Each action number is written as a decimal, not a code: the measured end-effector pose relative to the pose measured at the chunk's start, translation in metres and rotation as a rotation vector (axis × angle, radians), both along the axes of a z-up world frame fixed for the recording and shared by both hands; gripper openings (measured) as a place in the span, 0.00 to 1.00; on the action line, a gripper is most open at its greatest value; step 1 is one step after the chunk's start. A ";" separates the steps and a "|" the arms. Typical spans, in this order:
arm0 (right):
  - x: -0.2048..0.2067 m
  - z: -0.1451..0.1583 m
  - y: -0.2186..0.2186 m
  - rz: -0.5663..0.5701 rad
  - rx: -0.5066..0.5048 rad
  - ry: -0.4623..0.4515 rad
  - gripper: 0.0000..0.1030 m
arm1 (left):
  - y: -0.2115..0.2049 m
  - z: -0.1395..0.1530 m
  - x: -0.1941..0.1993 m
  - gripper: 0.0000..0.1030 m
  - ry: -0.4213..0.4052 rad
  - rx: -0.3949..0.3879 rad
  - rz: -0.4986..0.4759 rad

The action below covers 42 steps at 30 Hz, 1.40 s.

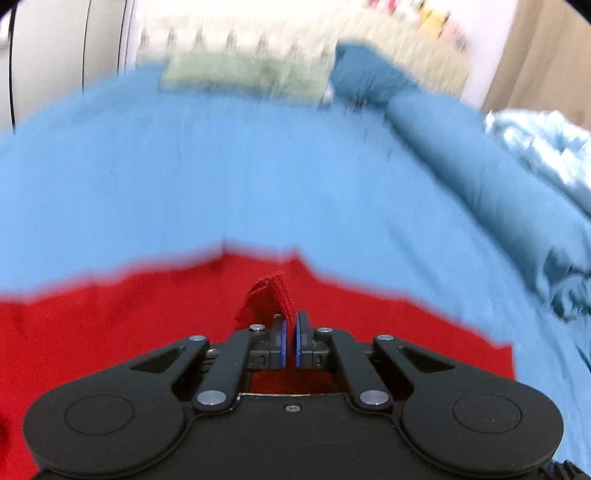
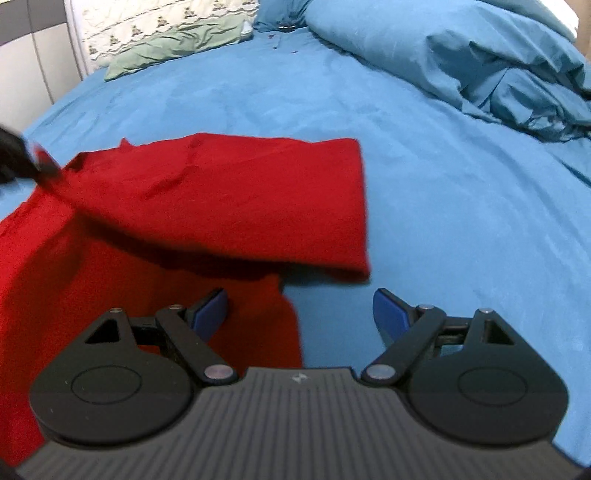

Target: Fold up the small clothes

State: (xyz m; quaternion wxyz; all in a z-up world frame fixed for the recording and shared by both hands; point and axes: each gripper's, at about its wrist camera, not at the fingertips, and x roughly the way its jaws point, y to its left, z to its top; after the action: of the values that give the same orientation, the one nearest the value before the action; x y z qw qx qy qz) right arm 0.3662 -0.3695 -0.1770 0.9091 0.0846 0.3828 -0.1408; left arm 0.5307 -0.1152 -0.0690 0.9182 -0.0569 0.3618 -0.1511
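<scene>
A red garment (image 2: 221, 206) lies on the blue bed sheet (image 2: 443, 206), its far part lifted and doubled over the part below. My left gripper (image 1: 290, 325) is shut on a corner of the red garment (image 1: 110, 332) and holds it up; it also shows blurred at the left edge of the right wrist view (image 2: 40, 162). My right gripper (image 2: 299, 314) is open and empty, low over the garment's right edge, its left finger (image 2: 210, 314) above the red cloth.
A rumpled blue duvet (image 2: 480, 55) is heaped at the back right. A green cloth (image 2: 177, 48) and a patterned pillow (image 2: 155, 18) lie at the head of the bed. The left wrist view is motion-blurred.
</scene>
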 end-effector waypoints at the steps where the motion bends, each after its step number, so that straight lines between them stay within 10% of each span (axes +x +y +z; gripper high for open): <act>1: 0.005 -0.001 0.000 0.006 -0.012 0.003 0.98 | 0.007 0.013 -0.001 0.04 -0.052 0.009 0.017; 6: 0.032 -0.008 0.008 0.065 -0.048 0.022 0.98 | 0.056 0.029 -0.010 0.04 -0.139 0.068 0.132; 15: 0.059 -0.005 0.012 0.030 -0.264 0.054 0.98 | 0.120 -0.028 -0.024 0.04 -0.010 0.050 0.292; 25: 0.040 -0.005 -0.007 0.120 -0.257 0.087 0.99 | 0.142 -0.055 -0.066 0.06 0.099 0.079 0.331; 36: 0.031 0.035 0.021 0.313 0.036 -0.027 1.00 | 0.152 -0.028 -0.104 0.38 0.031 0.197 0.286; 42: 0.058 0.000 0.050 0.322 0.011 0.031 1.00 | 0.132 -0.029 -0.087 0.50 0.014 0.186 0.221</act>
State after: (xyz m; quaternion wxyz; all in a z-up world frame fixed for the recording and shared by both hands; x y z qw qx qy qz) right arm 0.4244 -0.3195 -0.1768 0.9134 0.0250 0.4062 0.0074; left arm 0.4441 0.0164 -0.0978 0.9280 -0.0122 0.3721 -0.0144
